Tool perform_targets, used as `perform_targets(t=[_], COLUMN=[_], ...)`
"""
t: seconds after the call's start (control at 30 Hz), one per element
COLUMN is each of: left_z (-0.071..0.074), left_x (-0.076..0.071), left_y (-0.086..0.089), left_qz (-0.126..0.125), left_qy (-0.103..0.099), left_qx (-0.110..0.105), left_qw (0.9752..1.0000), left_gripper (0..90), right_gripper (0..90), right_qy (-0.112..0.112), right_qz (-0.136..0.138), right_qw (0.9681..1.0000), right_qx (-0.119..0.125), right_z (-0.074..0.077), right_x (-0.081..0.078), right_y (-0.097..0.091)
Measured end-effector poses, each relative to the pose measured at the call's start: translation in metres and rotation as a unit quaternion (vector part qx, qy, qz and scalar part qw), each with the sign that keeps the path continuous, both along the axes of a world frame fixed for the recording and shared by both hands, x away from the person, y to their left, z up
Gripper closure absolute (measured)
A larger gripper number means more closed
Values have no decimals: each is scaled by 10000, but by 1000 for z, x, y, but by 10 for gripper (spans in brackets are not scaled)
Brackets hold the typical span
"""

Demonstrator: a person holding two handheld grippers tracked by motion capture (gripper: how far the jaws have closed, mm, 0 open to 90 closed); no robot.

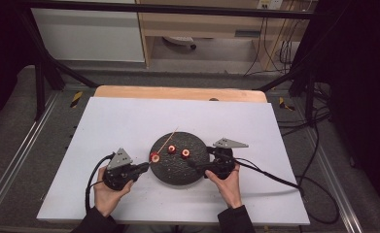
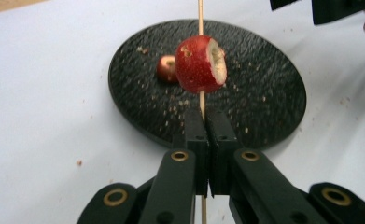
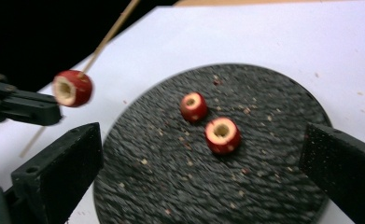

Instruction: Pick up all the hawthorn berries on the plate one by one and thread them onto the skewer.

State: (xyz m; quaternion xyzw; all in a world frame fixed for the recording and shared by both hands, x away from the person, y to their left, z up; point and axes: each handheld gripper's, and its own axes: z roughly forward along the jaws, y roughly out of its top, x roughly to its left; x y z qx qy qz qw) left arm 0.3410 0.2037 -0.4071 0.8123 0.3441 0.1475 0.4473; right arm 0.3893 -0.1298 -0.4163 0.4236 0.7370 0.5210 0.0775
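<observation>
The left hand-held gripper (image 1: pixel 146 166) is sitting at the left edge of the plate (image 1: pixel 178 172), its jaws clenching a thin wooden skewer (image 2: pixel 200 14). One cored red fruit (image 2: pixel 200 64) is sitting on the skewer just beyond the jaw tips, over the plate's left rim, with its hollow showing. The skewer is slanting up and away over the plate. Two more cored fruits (image 3: pixel 193 107) (image 3: pixel 222 135) are lying close together near the middle of the dark round plate, among crumbs. The plate is resting on the white bench (image 1: pixel 129 121). The right hand-held gripper (image 1: pixel 193 165) is hanging at the plate's right edge, its jaws released, spread wide and gripping nothing.
</observation>
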Motion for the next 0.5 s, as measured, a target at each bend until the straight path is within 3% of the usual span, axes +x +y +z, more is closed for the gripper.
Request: perform_targets(t=[0.23, 0.5], left_z=[-9, -14], left_x=[-10, -15], left_y=[15, 22], left_qz=[-83, -154], left_qy=[-1, 15], left_qx=[7, -7], left_qw=[10000, 9999], left_gripper=[882, 882], right_gripper=[16, 46], right_qy=[104, 153], right_qz=[200, 487], right_qw=[9991, 9938], right_qx=[-372, -986], right_z=[1, 6], right_x=[4, 13], right_y=[-1, 9])
